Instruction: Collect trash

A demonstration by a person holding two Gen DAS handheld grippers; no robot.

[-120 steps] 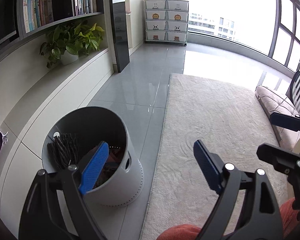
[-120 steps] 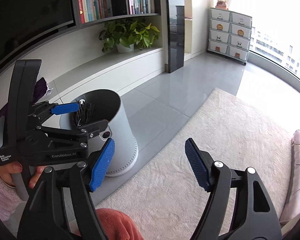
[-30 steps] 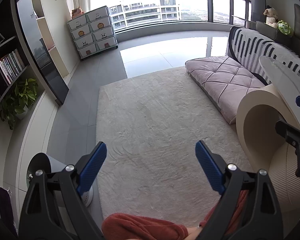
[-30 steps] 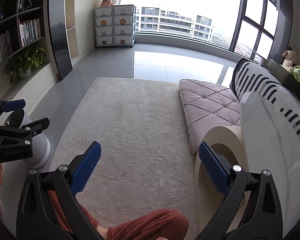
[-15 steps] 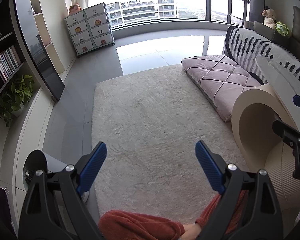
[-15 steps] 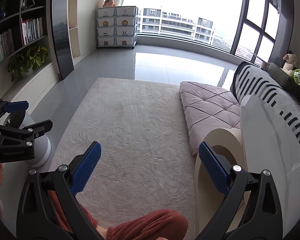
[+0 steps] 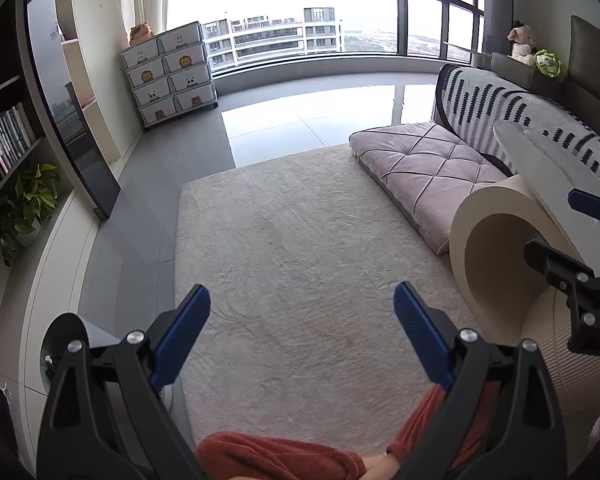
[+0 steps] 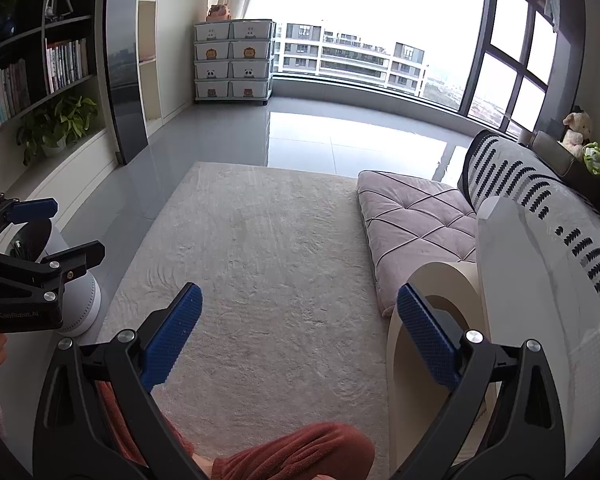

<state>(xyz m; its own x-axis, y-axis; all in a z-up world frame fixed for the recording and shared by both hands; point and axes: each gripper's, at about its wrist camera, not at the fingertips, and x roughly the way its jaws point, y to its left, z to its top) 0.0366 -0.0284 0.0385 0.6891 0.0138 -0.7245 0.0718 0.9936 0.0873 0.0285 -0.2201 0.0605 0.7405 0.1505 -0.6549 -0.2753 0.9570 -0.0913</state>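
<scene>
Trash bin [image 8: 76, 280], white and round with a dark open mouth, stands at the near left, on the grey floor right where the rug's left edge runs; what lies inside cannot be made out. In the left wrist view only a slice of its rim [image 7: 66, 334] peeks out behind the left gripper [image 7: 302, 334], whose blue-padded jaws are spread wide with nothing between them. Right gripper [image 8: 300, 334], same story: jaws parted, nothing held, hovering over the pale shaggy rug [image 8: 268, 248]. That rug fills the middle of the room, wide and bare, its far edge meeting glossy grey tile [image 8: 340, 140] that runs out to the big curved window. Left side is hemmed by a low white ledge with a potted plant [image 8: 58, 124] and bookshelves [image 8: 28, 80] above; a stack of animal-print drawers [image 8: 232, 62] sits in the far left corner. Right side is tighter: a pink quilted cushion [image 8: 412, 224] lies along the rug's right edge, backed by a patterned backrest [image 8: 540, 192], and nearer still a cream curved table [image 8: 440, 280] crowds close by the right gripper's right finger. Red-clad knees show at the bottom of both views.
</scene>
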